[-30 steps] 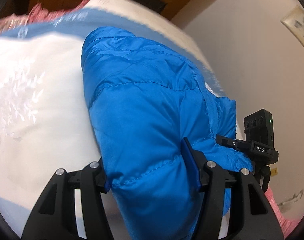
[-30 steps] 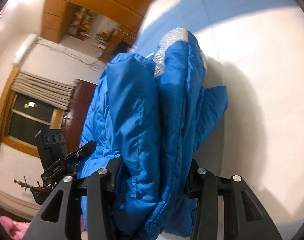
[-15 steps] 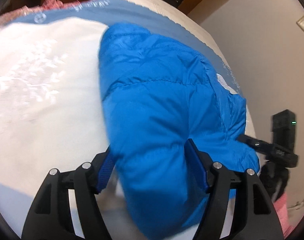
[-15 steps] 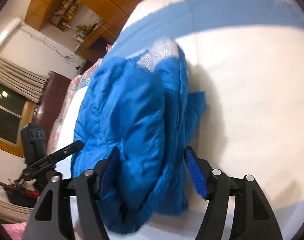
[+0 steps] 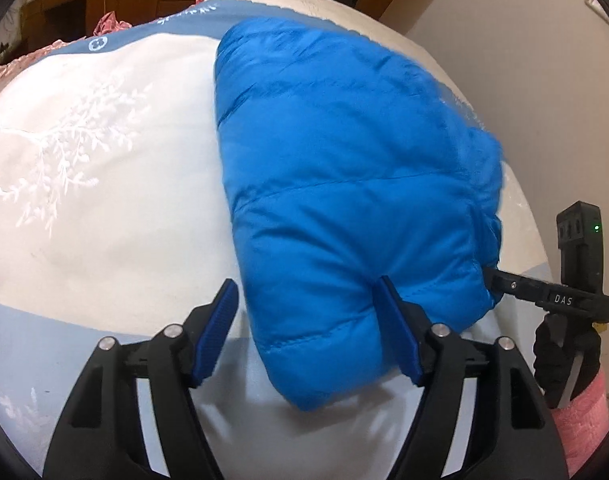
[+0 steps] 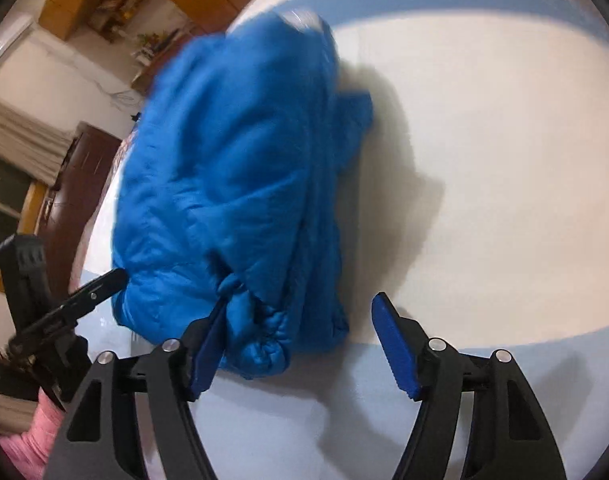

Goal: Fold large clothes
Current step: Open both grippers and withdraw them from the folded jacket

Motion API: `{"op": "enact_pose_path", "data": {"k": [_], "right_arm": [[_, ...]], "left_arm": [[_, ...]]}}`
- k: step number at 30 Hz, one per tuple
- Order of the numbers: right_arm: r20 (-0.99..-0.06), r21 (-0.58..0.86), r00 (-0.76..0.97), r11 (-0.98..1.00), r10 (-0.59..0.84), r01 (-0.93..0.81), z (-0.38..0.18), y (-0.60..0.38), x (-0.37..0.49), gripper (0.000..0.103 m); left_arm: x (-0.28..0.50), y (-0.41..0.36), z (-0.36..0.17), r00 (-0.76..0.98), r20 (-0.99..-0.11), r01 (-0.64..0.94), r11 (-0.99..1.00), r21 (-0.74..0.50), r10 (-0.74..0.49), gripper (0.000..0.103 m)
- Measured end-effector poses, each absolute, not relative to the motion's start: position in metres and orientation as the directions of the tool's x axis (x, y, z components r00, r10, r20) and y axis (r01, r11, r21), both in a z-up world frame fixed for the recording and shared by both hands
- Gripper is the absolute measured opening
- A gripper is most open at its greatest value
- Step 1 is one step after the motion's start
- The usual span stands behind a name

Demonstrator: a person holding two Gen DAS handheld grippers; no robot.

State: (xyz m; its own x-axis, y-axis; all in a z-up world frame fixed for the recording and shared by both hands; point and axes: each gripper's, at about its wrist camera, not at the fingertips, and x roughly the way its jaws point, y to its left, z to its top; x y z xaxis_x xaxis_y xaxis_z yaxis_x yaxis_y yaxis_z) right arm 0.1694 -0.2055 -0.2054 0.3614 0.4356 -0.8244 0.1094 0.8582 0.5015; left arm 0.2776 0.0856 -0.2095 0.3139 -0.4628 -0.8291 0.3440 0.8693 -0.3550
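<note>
A bright blue puffy jacket (image 5: 344, 200) lies folded in a thick bundle on the white bed cover (image 5: 104, 160). My left gripper (image 5: 304, 284) straddles the bundle's near end. Its jaws are opening and the blue pads (image 5: 220, 320) do not press the cloth. In the right wrist view the jacket (image 6: 232, 168) sits left of centre. My right gripper (image 6: 300, 300) is at its near corner with jaws opening. Its left pad (image 6: 212, 332) brushes the cloth, while the other pad stands clear over the bed. Each view shows the other gripper at the jacket's far side: the right one (image 5: 544, 296) and the left one (image 6: 64, 308).
The bed cover (image 6: 484, 160) has a light blue border (image 5: 44, 344) along its edges. A pale wall (image 5: 524, 80) rises just beyond the bed. Pink bedding (image 5: 108, 24), wooden cabinets (image 6: 104, 4), a curtained window (image 6: 8, 184) and a dark door (image 6: 80, 192) lie further off. A pink sleeve (image 6: 24, 440) shows.
Both grippers have widened their jaws and let go of the jacket. They have drawn back and tilted down, and the bundle has settled onto the bed.
</note>
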Motion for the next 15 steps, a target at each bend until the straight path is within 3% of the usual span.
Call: {"op": "enact_pose_path", "data": {"k": [7,13,15], "right_arm": [[-0.819,0.501,0.388,0.856,0.423,0.124,-0.193,-0.207,0.161,0.07],[-0.862,0.347,0.427,0.932,0.272,0.106,-0.145,-0.2,0.123,0.087],[-0.863,0.32,0.439,0.943,0.251,0.089,-0.13,-0.193,0.114,0.091]], "left_arm": [[0.278,0.087,-0.198,0.314,-0.847,0.302,0.891,-0.339,-0.428,0.071],[0.253,0.089,-0.159,0.365,-0.865,0.311,0.92,-0.237,-0.346,0.072],[0.241,0.088,-0.149,0.378,-0.868,0.313,0.927,-0.208,-0.322,0.079]]}}
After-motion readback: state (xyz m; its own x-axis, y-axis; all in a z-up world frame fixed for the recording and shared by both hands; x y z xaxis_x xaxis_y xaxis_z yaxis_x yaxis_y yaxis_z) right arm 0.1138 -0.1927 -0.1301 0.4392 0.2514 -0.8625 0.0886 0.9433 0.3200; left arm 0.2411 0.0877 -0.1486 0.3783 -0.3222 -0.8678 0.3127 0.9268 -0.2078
